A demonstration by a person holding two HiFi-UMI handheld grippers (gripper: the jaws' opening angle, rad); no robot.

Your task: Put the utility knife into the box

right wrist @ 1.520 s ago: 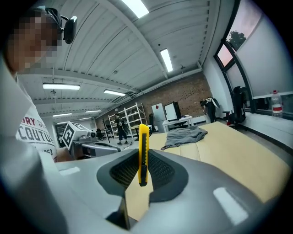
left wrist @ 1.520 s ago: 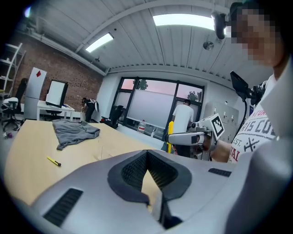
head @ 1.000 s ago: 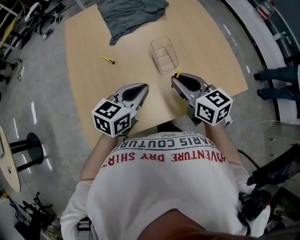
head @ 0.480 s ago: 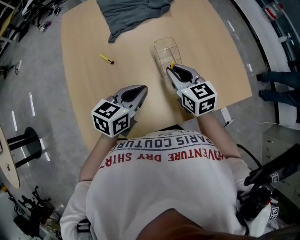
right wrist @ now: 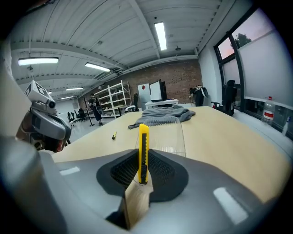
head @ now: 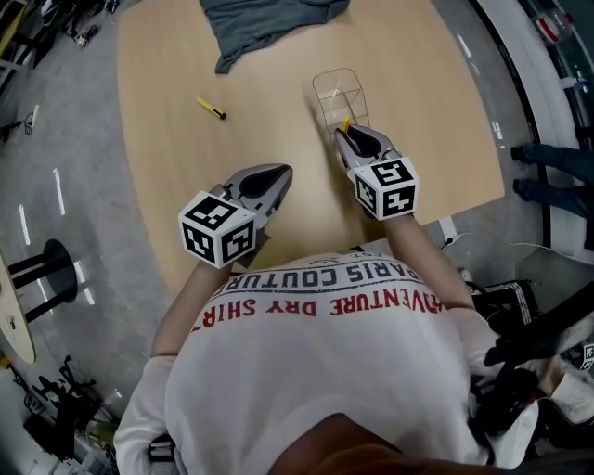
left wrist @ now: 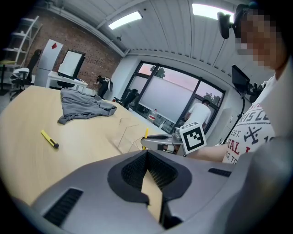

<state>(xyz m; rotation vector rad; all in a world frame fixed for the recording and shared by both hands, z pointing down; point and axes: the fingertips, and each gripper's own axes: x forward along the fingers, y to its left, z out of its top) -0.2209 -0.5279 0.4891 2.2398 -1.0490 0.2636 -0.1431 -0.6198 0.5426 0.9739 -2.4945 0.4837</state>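
My right gripper [head: 353,139] is shut on a yellow utility knife [right wrist: 143,153], which stands upright between the jaws. The knife's tip [head: 346,123] is at the near rim of the clear plastic box [head: 339,96]; that box [right wrist: 165,132] lies straight ahead in the right gripper view. A second yellow knife [head: 211,109] lies loose on the table, left of the box. My left gripper [head: 276,176] hovers over the table's near part, left of the right one, its jaws shut with nothing between them [left wrist: 147,161].
A crumpled grey cloth [head: 269,23] lies at the table's far end. The wooden table [head: 167,186] ends close to the person's body. A person's shoes [head: 538,167] show on the floor at the right. Shelves and desks stand in the background.
My right gripper has carried the yellow knife forward and a little left, from the table's near edge up to the clear box. The left gripper has stayed put.
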